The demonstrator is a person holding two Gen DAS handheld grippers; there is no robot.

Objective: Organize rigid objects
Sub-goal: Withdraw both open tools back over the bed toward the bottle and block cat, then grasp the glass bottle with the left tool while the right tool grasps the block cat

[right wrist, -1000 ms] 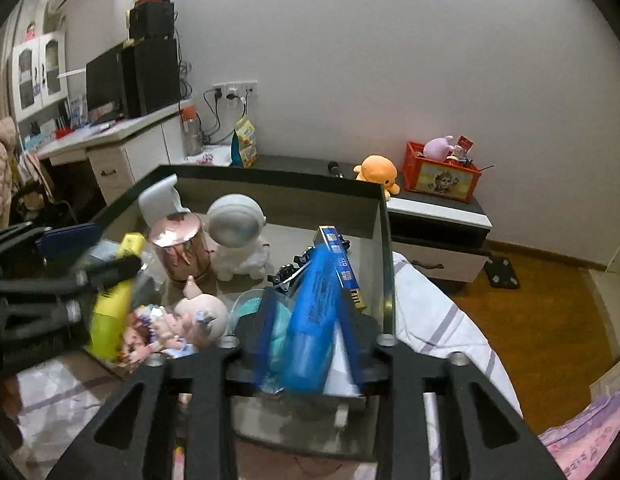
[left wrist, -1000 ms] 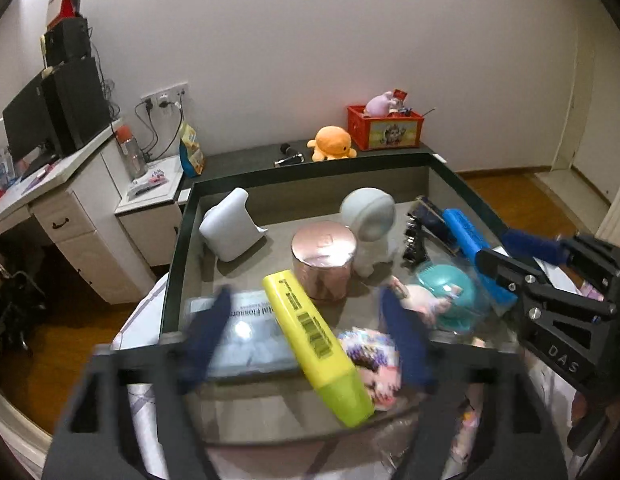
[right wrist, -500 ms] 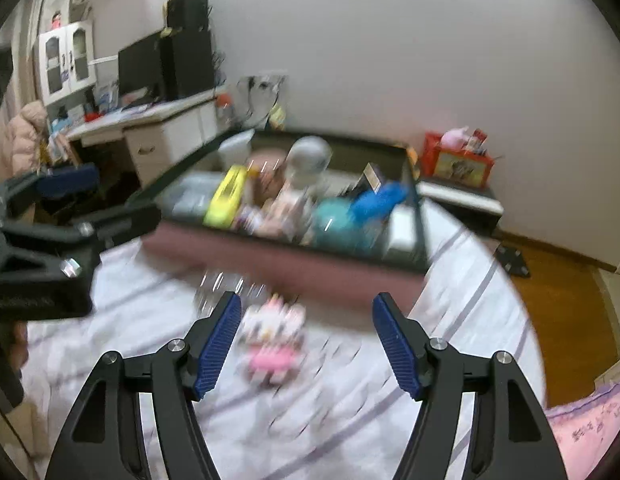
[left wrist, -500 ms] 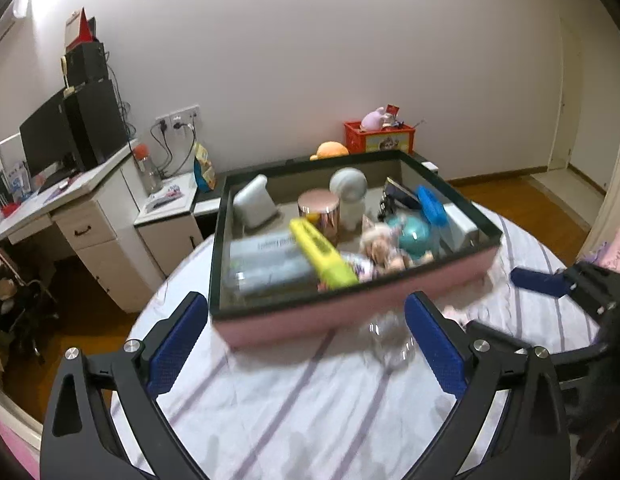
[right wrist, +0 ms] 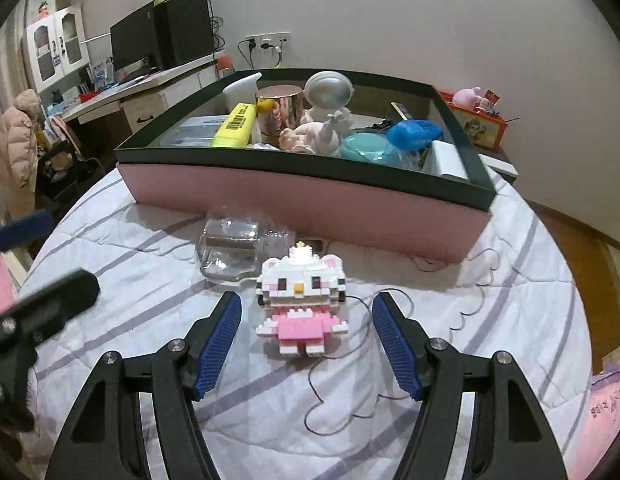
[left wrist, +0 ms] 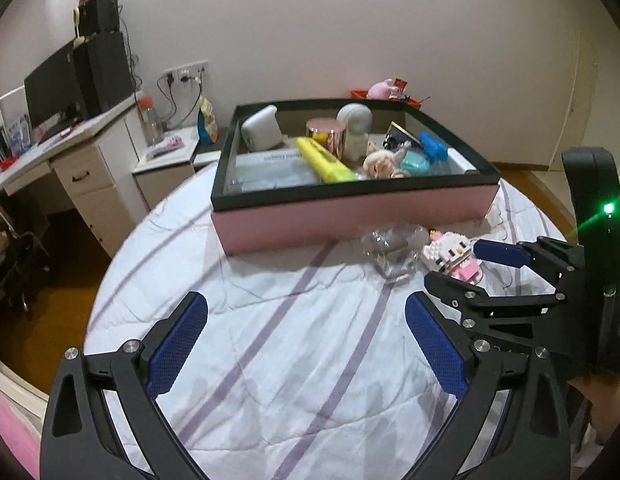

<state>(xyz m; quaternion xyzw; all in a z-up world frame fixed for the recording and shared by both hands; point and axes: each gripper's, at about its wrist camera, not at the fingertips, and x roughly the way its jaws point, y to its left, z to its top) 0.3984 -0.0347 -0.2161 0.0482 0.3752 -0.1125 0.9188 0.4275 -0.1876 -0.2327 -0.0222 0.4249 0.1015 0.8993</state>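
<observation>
- The right gripper (right wrist: 306,344) hangs low over the striped bedsheet (left wrist: 294,344), its blue pads spread; the jaws have just been opening, and a block-built cat figure (right wrist: 300,300) lies between them — neither pad touches it.
- That cat figure (white head, pink dress) lies flat on the sheet, face up, just in front of the pink box.
- The left gripper (left wrist: 306,344) is spread about as wide as it goes, having just been opening, with only bare sheet between its pads.
- A clear glass bottle (right wrist: 238,250) lies on its side just beside the figure's head, between it and the box wall; whether they touch I cannot tell.
- The pink box (right wrist: 310,204) with a dark rim sits further back on the sheet — already crowded.
- Inside it: a yellow highlighter (right wrist: 235,125) tilted over a flat clear packet, a rose-gold tin (right wrist: 280,114), a white astronaut figure (right wrist: 329,96), a small doll (right wrist: 314,138), a teal round case (right wrist: 368,148) and a blue object (right wrist: 414,134) at the right end.
- A thin dark cord (right wrist: 350,364) loops loosely across the sheet near the right gripper.
</observation>
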